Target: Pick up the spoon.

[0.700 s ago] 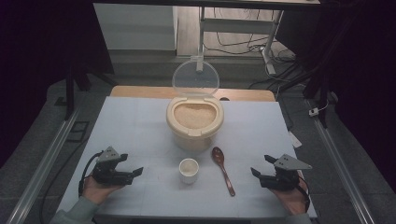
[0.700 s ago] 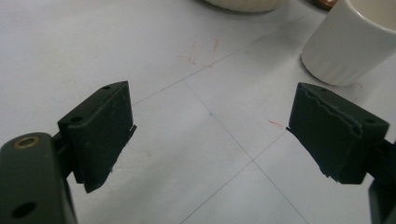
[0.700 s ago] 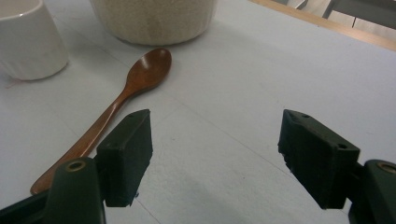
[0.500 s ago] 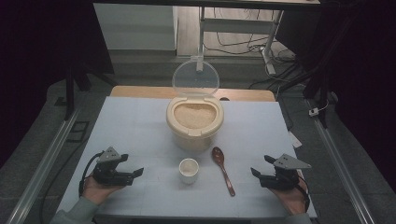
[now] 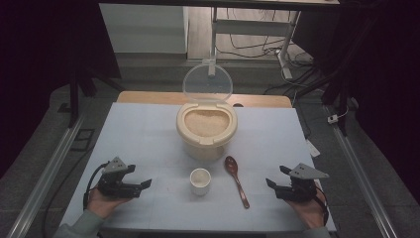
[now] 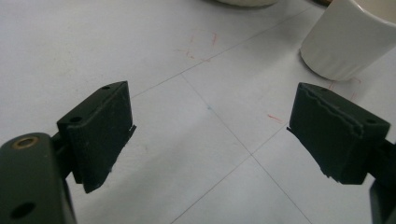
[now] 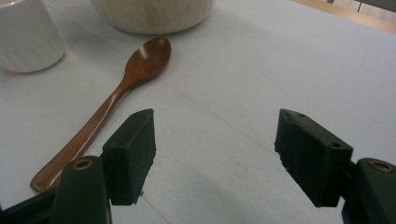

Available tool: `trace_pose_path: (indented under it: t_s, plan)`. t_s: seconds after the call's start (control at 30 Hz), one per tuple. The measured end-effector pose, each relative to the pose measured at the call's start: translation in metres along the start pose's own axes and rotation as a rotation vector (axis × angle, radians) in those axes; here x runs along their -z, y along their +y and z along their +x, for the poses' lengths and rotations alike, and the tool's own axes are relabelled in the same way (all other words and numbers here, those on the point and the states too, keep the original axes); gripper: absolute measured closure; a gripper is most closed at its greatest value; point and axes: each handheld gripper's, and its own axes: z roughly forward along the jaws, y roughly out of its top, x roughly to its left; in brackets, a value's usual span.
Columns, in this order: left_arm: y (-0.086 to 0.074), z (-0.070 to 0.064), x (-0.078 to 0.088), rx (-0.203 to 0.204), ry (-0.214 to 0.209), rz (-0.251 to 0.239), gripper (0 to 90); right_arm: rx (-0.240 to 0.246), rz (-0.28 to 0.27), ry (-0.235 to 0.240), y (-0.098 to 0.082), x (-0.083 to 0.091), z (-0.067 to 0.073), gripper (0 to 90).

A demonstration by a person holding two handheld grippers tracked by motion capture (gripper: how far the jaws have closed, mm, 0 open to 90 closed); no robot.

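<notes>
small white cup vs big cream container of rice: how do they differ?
The small white cup is far smaller than the big cream container of rice. The cup stands nearer the person, beside the brown wooden spoon; the container sits behind both, mid-table. The container has a clear hinged lid standing open, while the cup has no lid. Grain fills the container to near the rim; what the cup holds is unclear. Both stand upright on the pale table.

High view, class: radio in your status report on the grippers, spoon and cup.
Left gripper open, empty. Right gripper open, empty. Brown wooden spoon lies flat beside the small white cup, both untouched, in front of the cream rice container, its lid up. Nothing in the way.
</notes>
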Motion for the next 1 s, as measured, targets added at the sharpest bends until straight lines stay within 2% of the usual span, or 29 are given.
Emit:
trace_pose_path:
  t_s: [0.23, 0.37, 0.63, 0.8, 0.93, 1.0]
  plan:
    - [0.000, -0.002, -0.001, -0.006, 0.001, 0.002, 13.4, 0.009, -0.005, 0.012, 0.005, 0.000, 0.005, 29.3]
    - [-0.001, -0.002, -0.003, -0.008, 0.002, 0.009, 13.3, 0.020, -0.002, 0.015, 0.014, 0.002, 0.011, 30.3]
    - [-0.002, -0.002, -0.004, -0.010, 0.003, 0.019, 13.3, 0.000, 0.019, 0.019, 0.028, 0.002, 0.022, 31.5]
    - [-0.002, -0.003, -0.005, -0.010, 0.004, 0.022, 13.2, -0.030, 0.074, 0.042, 0.041, 0.000, 0.033, 34.4]
    - [-0.002, -0.003, -0.006, -0.013, 0.004, 0.026, 13.2, -0.034, 0.099, 0.049, 0.047, -0.002, 0.040, 34.7]
    - [-0.002, -0.003, -0.006, -0.014, 0.004, 0.028, 13.1, -0.030, 0.128, 0.053, 0.052, -0.004, 0.046, 35.1]
